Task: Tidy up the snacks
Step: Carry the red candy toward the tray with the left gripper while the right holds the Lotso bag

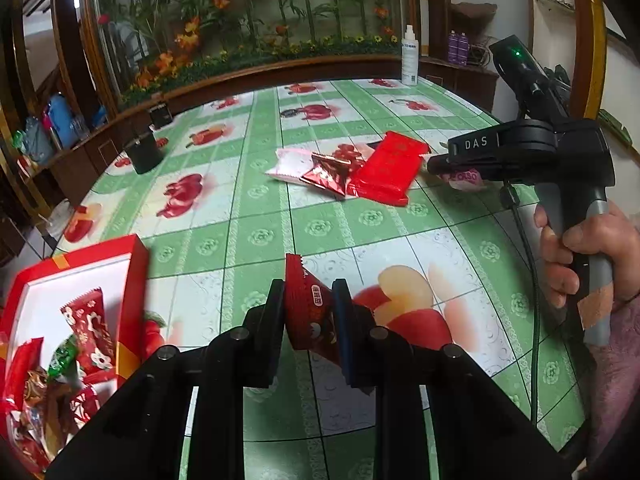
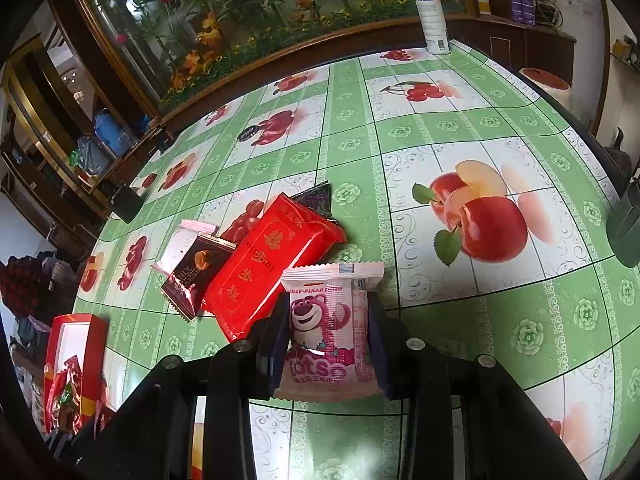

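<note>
My left gripper (image 1: 308,312) is shut on a dark red snack packet (image 1: 310,316) and holds it above the table. The red gift box (image 1: 134,280) with several snacks inside lies open at the lower left; it also shows in the right wrist view (image 2: 98,356). My right gripper (image 2: 329,328) is shut on a pink Lotso bear packet (image 2: 328,328), and shows in the left wrist view (image 1: 460,170) beside the snack pile. A large red packet (image 2: 268,264), a dark brown packet (image 2: 196,272) and a dark purple packet (image 2: 316,200) lie on the table beside it.
The table (image 2: 440,128) has a green fruit-print cloth. A white spray bottle (image 2: 434,12) stands at the far edge. A black cup (image 1: 144,152) stands at the far left. A dark green object (image 2: 626,228) sits at the right edge.
</note>
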Demonstrator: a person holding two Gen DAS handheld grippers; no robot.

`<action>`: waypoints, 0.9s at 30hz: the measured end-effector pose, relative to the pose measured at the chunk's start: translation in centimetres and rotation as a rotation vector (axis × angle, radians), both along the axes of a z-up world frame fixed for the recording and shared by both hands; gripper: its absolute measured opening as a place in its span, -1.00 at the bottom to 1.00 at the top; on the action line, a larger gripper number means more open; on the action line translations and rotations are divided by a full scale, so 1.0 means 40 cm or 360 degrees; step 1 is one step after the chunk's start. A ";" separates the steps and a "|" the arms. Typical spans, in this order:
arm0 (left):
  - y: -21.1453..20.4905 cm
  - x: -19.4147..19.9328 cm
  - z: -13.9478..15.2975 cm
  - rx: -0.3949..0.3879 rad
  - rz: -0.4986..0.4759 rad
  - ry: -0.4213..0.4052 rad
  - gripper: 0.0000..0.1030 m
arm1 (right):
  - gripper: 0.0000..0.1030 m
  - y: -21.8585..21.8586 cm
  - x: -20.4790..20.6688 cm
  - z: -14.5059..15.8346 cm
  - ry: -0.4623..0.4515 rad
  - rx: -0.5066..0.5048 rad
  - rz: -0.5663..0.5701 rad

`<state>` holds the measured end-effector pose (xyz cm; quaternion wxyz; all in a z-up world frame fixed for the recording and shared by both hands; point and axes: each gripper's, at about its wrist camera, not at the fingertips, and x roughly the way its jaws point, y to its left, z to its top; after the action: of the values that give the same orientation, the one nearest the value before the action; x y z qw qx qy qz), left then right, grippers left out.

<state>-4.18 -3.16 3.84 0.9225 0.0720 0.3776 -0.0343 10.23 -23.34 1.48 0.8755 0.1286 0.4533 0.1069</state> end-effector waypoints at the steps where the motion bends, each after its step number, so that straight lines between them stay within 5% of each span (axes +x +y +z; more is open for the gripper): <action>1: 0.001 -0.001 0.002 0.0006 0.0003 -0.0007 -0.62 | -0.28 0.000 -0.001 0.002 -0.0005 -0.0002 0.0000; 17: 0.013 -0.008 0.020 0.0040 0.0042 -0.0059 -0.68 | -0.28 -0.001 -0.004 0.011 -0.0019 0.0007 0.0001; 27: 0.085 -0.011 0.047 -0.0056 0.0130 -0.0078 -0.68 | -0.28 -0.005 -0.008 0.018 -0.0049 0.0027 -0.0004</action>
<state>-4.62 0.23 5.71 0.9333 0.0410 0.3568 -0.0014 9.91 -23.52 2.22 0.8813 0.1351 0.4388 0.1116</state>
